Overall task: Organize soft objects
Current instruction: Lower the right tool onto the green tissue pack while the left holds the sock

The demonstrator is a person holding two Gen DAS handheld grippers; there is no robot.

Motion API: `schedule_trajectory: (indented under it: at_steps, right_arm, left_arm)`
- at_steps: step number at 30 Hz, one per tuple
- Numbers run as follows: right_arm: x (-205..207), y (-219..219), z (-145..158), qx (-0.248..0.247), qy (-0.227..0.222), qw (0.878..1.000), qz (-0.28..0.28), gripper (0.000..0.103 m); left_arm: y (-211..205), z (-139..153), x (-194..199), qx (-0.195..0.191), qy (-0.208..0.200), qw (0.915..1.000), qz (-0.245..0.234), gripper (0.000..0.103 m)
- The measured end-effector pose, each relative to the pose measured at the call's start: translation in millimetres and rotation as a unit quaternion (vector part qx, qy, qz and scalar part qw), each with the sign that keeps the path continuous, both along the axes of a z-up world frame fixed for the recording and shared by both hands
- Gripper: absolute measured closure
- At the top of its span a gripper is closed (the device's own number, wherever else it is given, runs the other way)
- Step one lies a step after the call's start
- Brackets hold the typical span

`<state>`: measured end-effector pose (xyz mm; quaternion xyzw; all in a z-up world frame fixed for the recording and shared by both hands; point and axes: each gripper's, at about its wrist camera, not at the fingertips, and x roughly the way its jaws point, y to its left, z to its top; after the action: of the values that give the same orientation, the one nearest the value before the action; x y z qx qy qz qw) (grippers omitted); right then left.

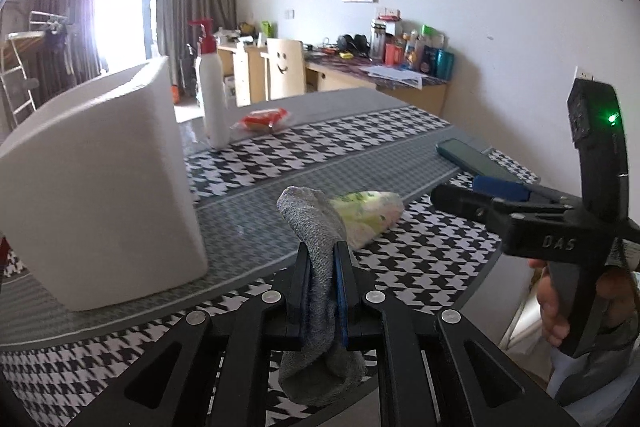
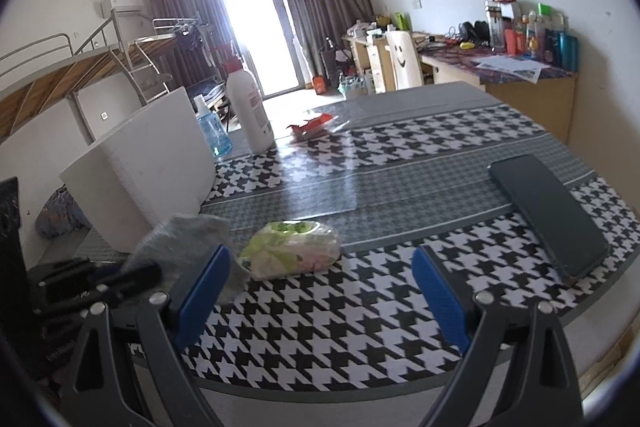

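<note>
Left gripper point(image 1: 323, 291), low in the centre of the left wrist view, is clamped on a grey sock point(image 1: 316, 227) — the cloth is bunched between the two pads, one end curling up above the fingertips and the rest drooping below the jaws, clear of the table point(image 1: 400, 147). Just behind the sock lies a green-and-white tissue pack point(image 1: 368, 213). A white box point(image 1: 100, 187) fills the left of the frame, its top rim above the sock's level. At the right edge a hand point(image 1: 560, 303) grips the right gripper point(image 1: 460, 197); from this side I cannot tell its opening. A phone point(image 1: 472, 159) lies beyond it, a bottle point(image 1: 212, 83) and a red packet point(image 1: 264, 119) further back.

In the right wrist view the right gripper point(image 2: 320, 291) stands wide and empty, blue pads low in the frame, hovering over the checked cloth. The sock point(image 2: 184, 239) shows blurred at lower left, in front of the box point(image 2: 144, 171); the tissue pack point(image 2: 292, 247) sits just above centre-bottom, the phone point(image 2: 552, 215) at right.

The box looks like the likely home for the soft things. To do this well, the sock should go high enough that its hanging tail clears the rim, then over the opening before letting go — a loose end could catch on the wall. The right gripper seems well placed for the tissue pack.
</note>
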<state>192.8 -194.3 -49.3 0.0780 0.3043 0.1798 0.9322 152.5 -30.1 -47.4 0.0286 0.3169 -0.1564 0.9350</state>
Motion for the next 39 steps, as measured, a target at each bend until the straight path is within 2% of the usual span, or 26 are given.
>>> schedule_trajectory:
  at_steps: [7,13,27,39]
  right_arm:
    - [10,16,-6,-0.001,0.018,1.000,0.017,0.009]
    - [18,32,-11,-0.021,0.028,0.999,0.030,0.009]
    - [40,55,-22,-0.066,0.070,0.995,0.038,0.009]
    - [49,68,-31,-0.100,0.083,0.991,0.036,0.009]
  left_arm:
    - [14,0,0,-0.004,-0.001,0.9998,0.018,0.092]
    - [22,-4,3,-0.011,0.003,0.9995,0.030,0.092]
    - [29,-7,8,-0.019,0.011,0.9992,0.034,0.092]
    - [35,-12,16,-0.025,0.020,0.9990,0.031,0.092]
